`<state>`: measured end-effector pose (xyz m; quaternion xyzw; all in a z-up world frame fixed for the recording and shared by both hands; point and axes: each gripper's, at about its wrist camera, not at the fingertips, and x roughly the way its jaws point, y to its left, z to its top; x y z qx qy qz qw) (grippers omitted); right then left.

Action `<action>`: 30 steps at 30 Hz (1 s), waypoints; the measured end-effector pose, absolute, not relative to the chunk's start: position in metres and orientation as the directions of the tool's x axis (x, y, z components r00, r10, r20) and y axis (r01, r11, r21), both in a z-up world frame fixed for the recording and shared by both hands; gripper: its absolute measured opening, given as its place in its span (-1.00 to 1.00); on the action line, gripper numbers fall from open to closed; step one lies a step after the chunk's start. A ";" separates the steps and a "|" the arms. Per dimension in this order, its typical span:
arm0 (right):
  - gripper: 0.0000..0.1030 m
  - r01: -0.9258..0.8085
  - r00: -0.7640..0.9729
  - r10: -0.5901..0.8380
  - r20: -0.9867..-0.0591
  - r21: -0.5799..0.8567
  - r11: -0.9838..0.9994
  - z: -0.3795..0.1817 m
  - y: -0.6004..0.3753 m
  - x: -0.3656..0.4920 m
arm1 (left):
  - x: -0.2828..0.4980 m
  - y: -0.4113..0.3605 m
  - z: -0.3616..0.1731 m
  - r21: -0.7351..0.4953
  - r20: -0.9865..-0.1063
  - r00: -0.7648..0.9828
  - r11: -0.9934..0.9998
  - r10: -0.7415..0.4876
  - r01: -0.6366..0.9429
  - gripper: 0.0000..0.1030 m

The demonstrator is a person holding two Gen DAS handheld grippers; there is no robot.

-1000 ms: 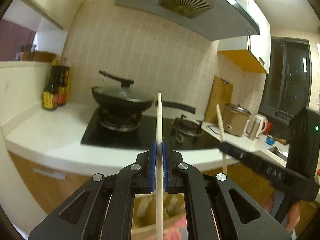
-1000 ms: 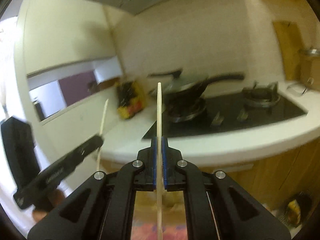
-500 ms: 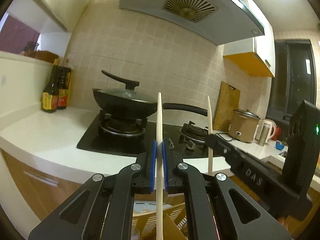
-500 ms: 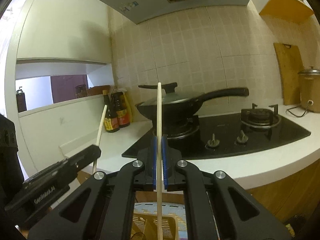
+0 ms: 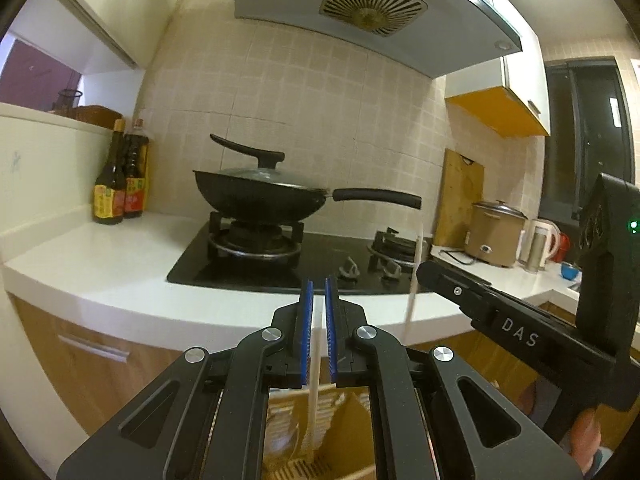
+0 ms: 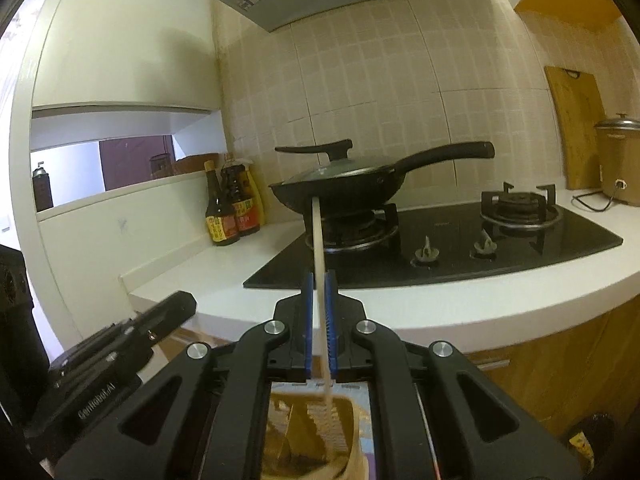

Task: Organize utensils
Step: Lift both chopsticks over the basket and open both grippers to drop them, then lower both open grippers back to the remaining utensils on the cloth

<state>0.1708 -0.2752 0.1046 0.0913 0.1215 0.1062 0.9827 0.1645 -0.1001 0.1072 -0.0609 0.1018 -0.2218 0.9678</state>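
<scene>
My left gripper (image 5: 317,312) stands slightly open above a tan slotted utensil holder (image 5: 320,432). A pale chopstick (image 5: 314,380) hangs loose between its blue pads, its top below the fingertips, dropping into the holder. My right gripper (image 6: 319,304) is also slightly open. Its pale chopstick (image 6: 318,240) leans between the pads, and its lower end reaches the holder (image 6: 312,428). The right gripper also shows in the left wrist view (image 5: 516,320) with its chopstick (image 5: 414,276). The left gripper also shows in the right wrist view (image 6: 120,344).
A white counter (image 5: 100,264) with a black gas hob (image 5: 256,268) lies ahead. A lidded black wok (image 5: 260,196) sits on the left burner. Sauce bottles (image 5: 120,184) stand at the left. A cutting board (image 5: 460,196), cooker (image 5: 496,232) and kettle (image 5: 540,244) are at the right.
Both grippers have opened a little. The left chopstick has slid down out of the grip toward the holder. The right chopstick has dropped lower and now tilts.
</scene>
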 end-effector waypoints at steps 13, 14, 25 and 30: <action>0.01 -0.271 0.902 0.317 -0.293 0.187 0.944 0.110 -0.274 0.074 | 0.094 -0.047 0.119 -0.158 -0.210 0.866 0.890 -0.453 0.428 -0.06; 0.01 -0.281 0.897 0.325 -0.300 0.180 0.943 0.110 -0.270 0.058 | 0.087 -0.041 0.119 -0.162 -0.214 0.863 0.888 -0.457 0.430 -0.05; 0.01 -0.189 0.520 0.378 -0.766 0.328 0.926 0.014 -0.244 0.020 | 0.028 0.015 0.059 -0.364 -0.430 0.732 0.844 -0.528 0.395 0.00; 0.01 -0.127 0.463 0.315 -0.829 0.289 0.949 -0.031 -0.238 0.009 | 0.022 0.000 0.018 -0.326 -0.602 0.618 0.862 -0.507 0.389 -0.03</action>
